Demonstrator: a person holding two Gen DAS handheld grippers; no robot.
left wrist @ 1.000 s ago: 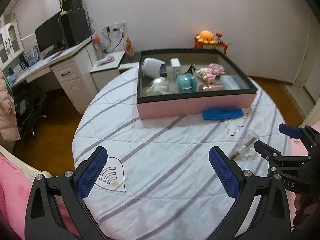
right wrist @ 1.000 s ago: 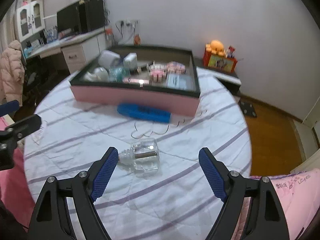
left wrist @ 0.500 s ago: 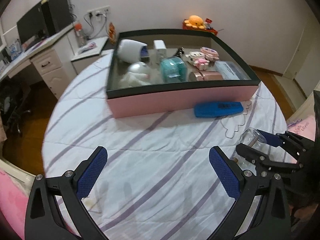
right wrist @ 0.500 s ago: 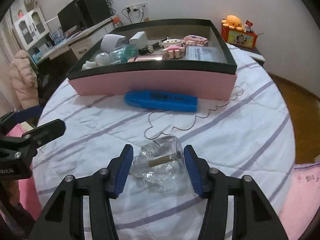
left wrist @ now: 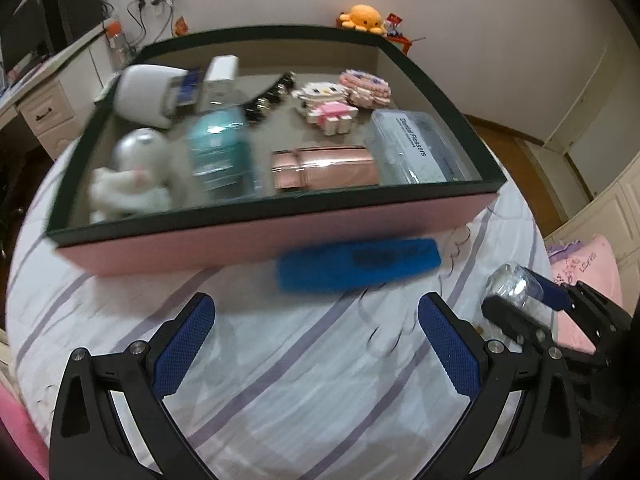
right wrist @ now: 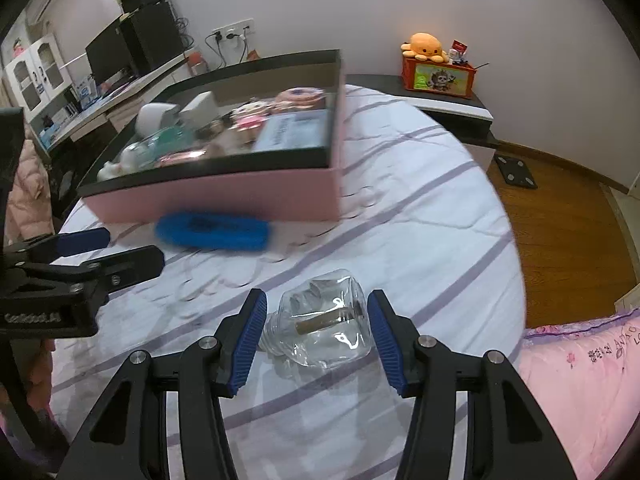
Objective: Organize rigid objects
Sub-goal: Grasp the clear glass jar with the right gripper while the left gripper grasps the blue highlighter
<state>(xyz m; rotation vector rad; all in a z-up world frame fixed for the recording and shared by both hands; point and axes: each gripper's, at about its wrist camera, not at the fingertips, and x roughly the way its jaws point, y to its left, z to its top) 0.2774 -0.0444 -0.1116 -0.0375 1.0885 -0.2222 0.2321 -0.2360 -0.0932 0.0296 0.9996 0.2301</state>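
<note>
A clear glass bottle lies on its side between the blue pads of my right gripper, which is shut on it. The left wrist view shows the same bottle in that gripper at the right edge. A blue oblong case lies on the striped cloth against the pink box. The box holds several items, among them a teal bottle and a rose-pink case. My left gripper is open over bare cloth just short of the blue case.
The round table's striped cloth drops off to a wooden floor on the right. A pink blanket lies at the near right. An orange plush sits on a red box behind, and a desk stands far left.
My right gripper has shut on the glass bottle. Both grippers have moved toward the pink box, and the left one has dropped lower and tilted down near the blue case.
</note>
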